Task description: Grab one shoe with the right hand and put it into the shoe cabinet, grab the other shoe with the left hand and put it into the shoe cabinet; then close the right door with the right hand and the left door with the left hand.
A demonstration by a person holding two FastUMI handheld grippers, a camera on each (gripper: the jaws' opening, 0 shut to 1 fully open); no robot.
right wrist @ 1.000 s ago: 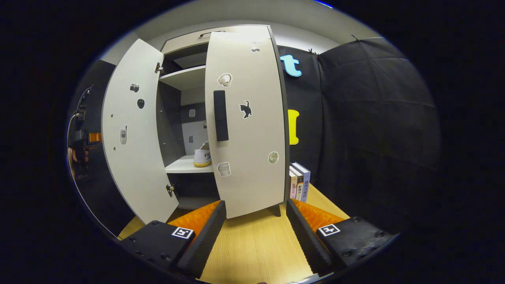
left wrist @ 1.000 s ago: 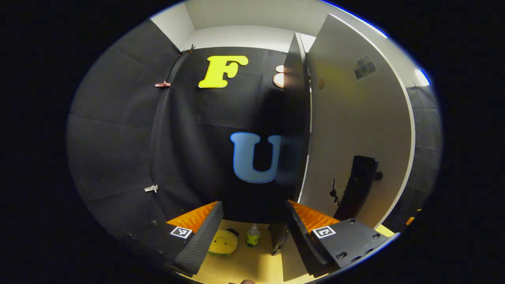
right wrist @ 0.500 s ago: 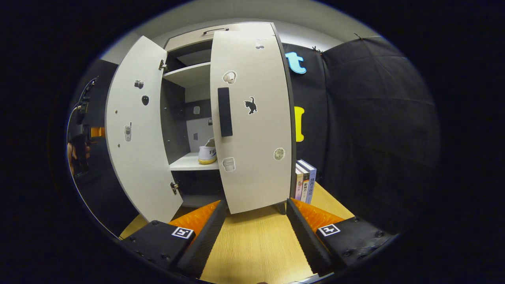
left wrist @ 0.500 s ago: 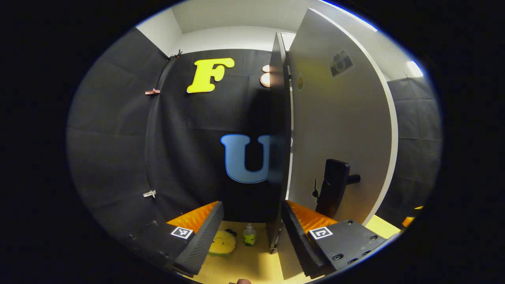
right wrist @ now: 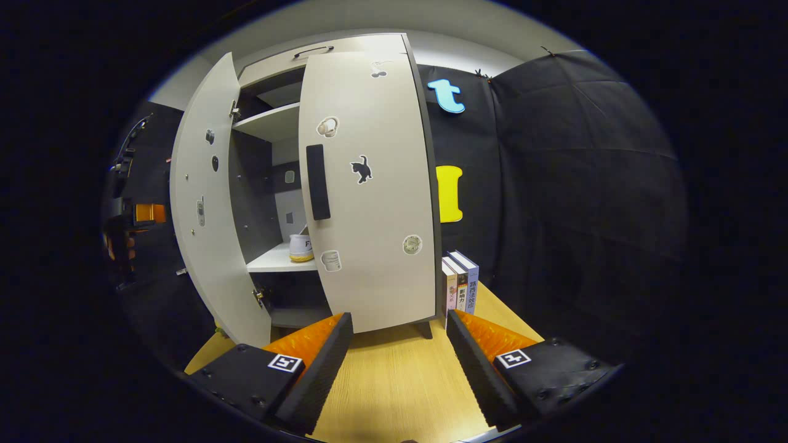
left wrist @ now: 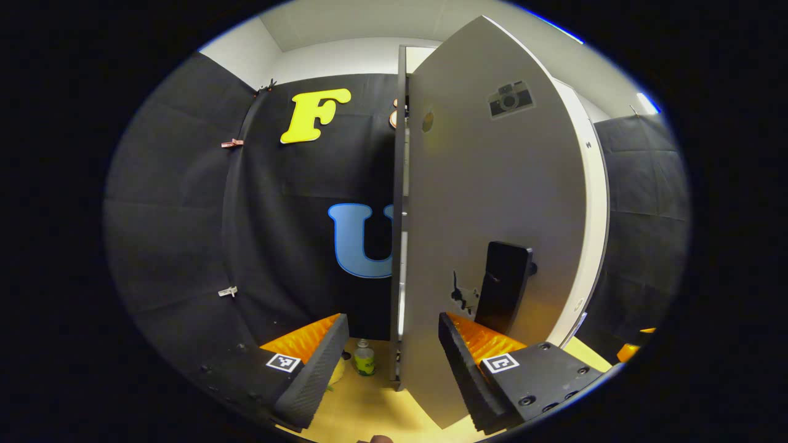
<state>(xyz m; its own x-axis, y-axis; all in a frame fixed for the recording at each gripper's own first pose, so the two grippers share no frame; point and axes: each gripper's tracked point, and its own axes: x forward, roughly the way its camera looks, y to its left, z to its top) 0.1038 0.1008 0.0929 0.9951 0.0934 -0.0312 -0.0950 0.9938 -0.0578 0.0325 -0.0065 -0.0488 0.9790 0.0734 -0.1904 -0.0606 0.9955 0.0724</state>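
Observation:
The shoe cabinet (right wrist: 271,117) stands on a wooden table (right wrist: 394,381). A white shoe with a yellow sole (right wrist: 301,248) sits on its middle shelf, partly hidden by the right door (right wrist: 369,197), which is nearly shut. The left door (right wrist: 203,234) stands ajar. My right gripper (right wrist: 400,363) is open over the table, short of the right door. My left gripper (left wrist: 388,363) is open at the outer face of the left door (left wrist: 492,184), whose free edge runs between its fingers, and the black handle (left wrist: 503,286) is just above the right finger.
Three books (right wrist: 458,286) stand against the cabinet's right side. A small bottle (left wrist: 364,358) and a yellow plush toy (left wrist: 335,372) lie on the table beyond the left door. Black cloth walls close in on both sides.
The left door has swung further towards shut, with my left gripper following its outer face. The cabinet has shifted a little left in the right gripper view.

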